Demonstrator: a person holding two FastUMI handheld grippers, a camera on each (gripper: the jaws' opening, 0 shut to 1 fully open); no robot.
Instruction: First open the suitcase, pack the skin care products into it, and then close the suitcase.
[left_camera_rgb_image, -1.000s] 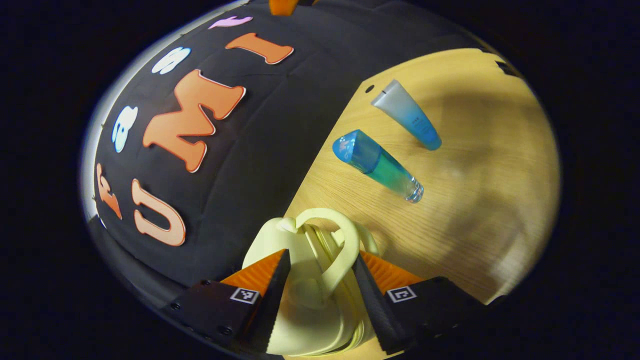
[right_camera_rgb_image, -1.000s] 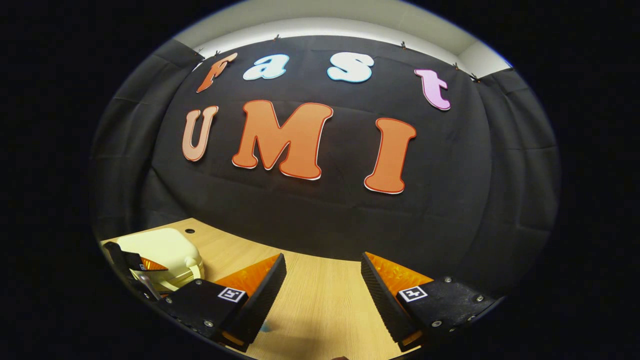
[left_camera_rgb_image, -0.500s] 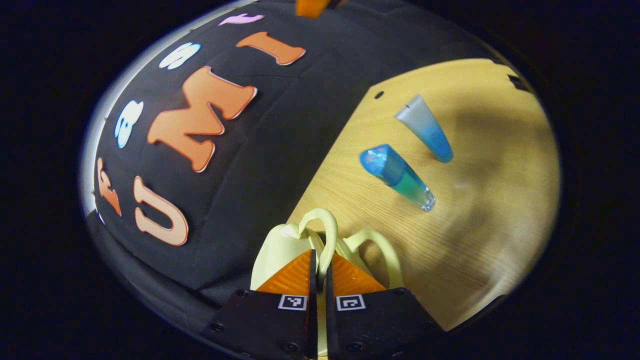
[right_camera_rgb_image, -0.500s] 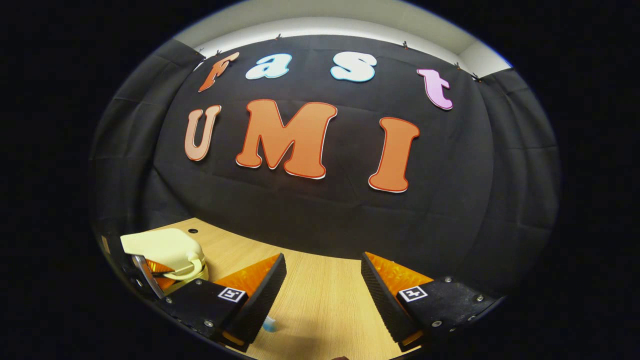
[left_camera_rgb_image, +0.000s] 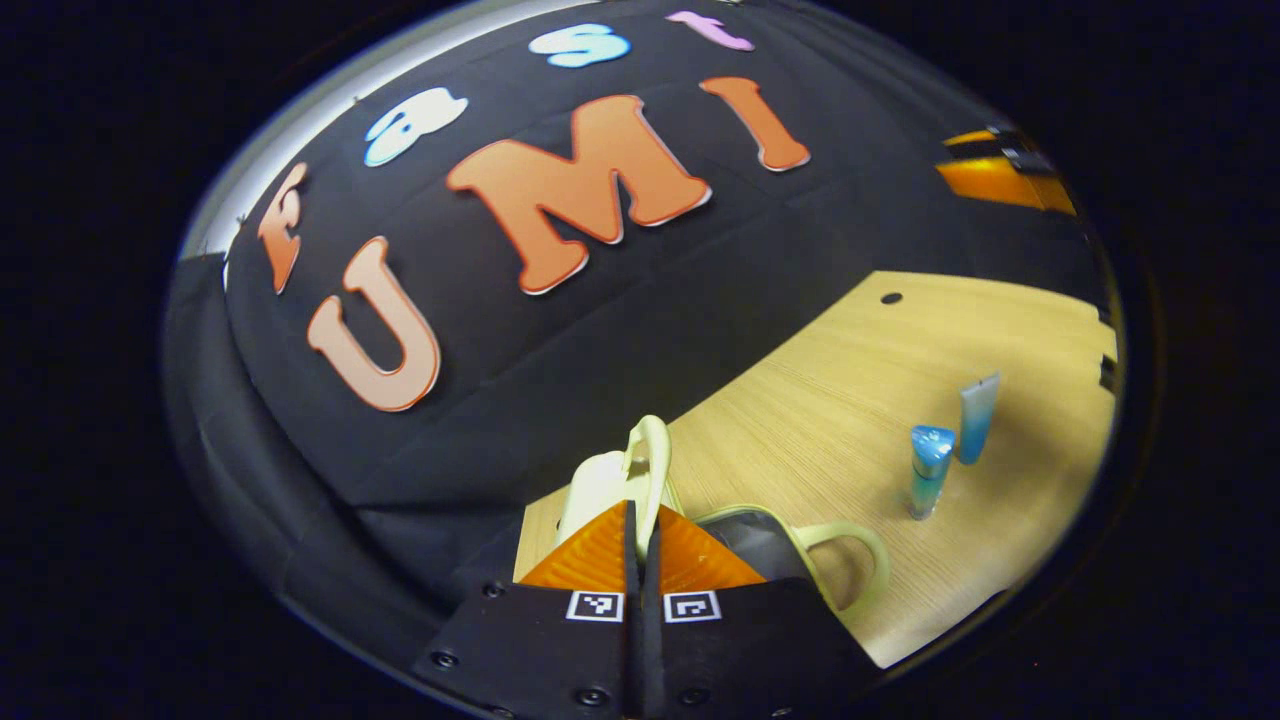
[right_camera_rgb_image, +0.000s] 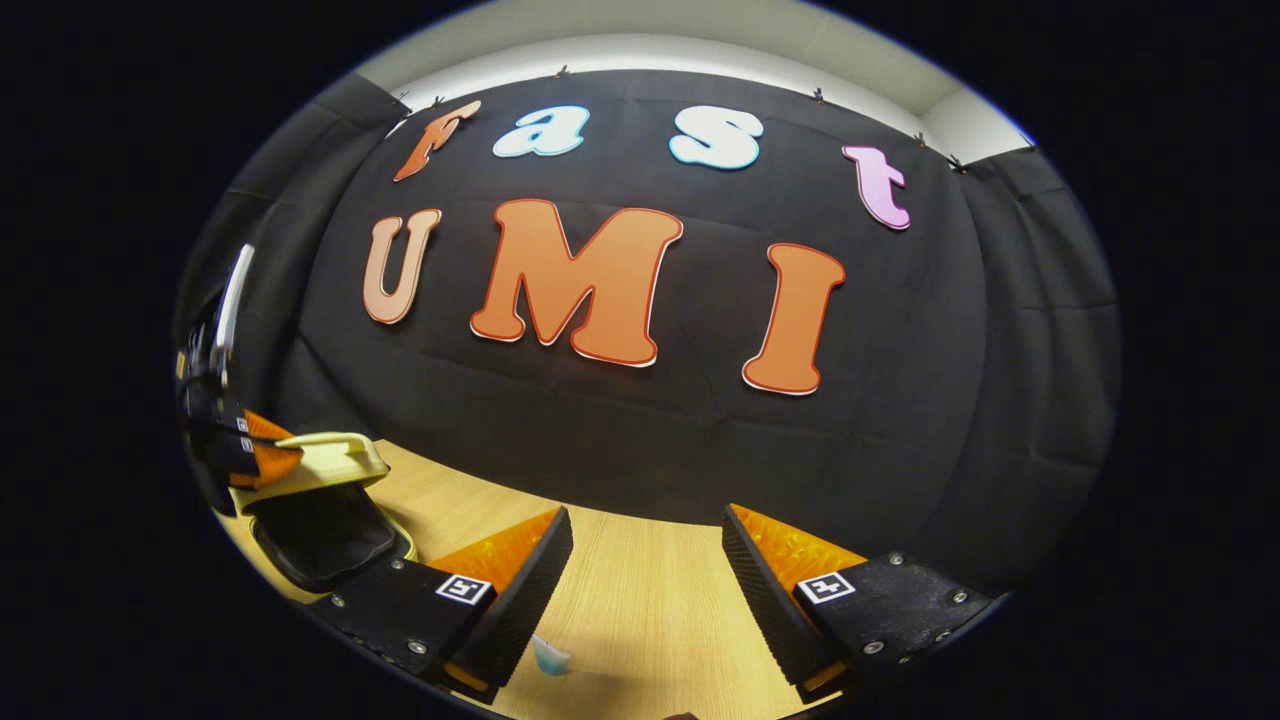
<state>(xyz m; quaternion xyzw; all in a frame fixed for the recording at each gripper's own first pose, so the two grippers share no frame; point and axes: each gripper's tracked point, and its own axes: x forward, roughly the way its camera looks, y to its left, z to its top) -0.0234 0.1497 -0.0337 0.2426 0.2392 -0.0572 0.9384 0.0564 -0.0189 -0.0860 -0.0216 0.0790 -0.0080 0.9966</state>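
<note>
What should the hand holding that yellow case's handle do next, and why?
Probably keep swinging the lid back until it rests open. The left gripper is shut on the lid's handle, the suitcase gapes only partway, and both tubes wait on the table.

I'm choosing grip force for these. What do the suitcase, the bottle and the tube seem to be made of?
Suitcase: pale yellow, smooth, probably hard moulded plastic; its thin handle keeps its loop shape between the left gripper fingers. The inside looks dark, perhaps fabric.
Bottle: see-through blue-green, glossy; glass or clear plastic, I can't tell.
Tube: matte, white fading to blue, flat sealed end; likely soft plastic.
</note>
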